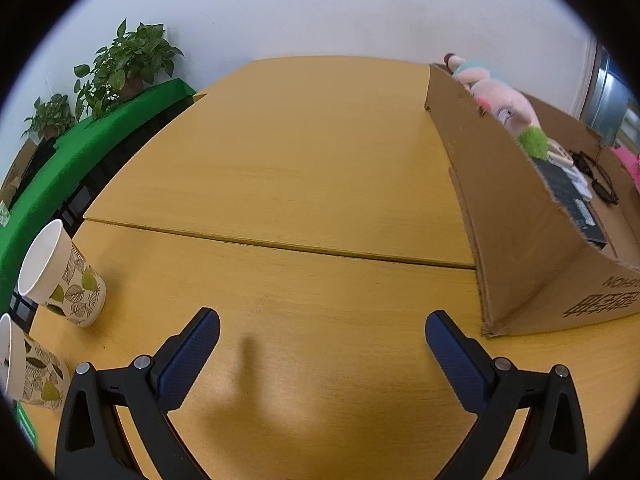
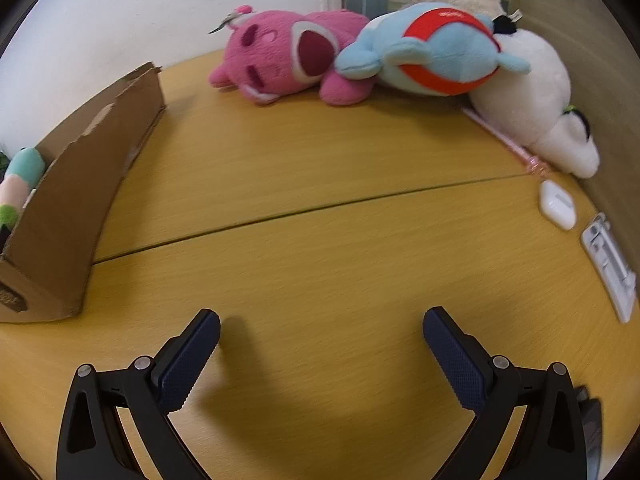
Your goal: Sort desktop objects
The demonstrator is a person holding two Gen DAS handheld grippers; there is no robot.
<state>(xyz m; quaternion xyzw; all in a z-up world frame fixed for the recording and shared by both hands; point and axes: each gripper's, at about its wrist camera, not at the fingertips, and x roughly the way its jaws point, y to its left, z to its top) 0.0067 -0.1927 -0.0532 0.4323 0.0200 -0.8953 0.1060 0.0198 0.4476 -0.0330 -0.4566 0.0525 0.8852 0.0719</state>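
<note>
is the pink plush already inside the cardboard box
No, the pink plush lies on the bare table by the wall, apart from the cardboard box, leaning against the blue plush.

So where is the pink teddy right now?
The pink plush shows in the right wrist view, lying at the far edge of the table by the wall, with the blue plush leaning on its right side.

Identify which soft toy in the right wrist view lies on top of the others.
The blue plush with red bands. It rests across the pink plush and the white plush, which both lie on the table.
</note>
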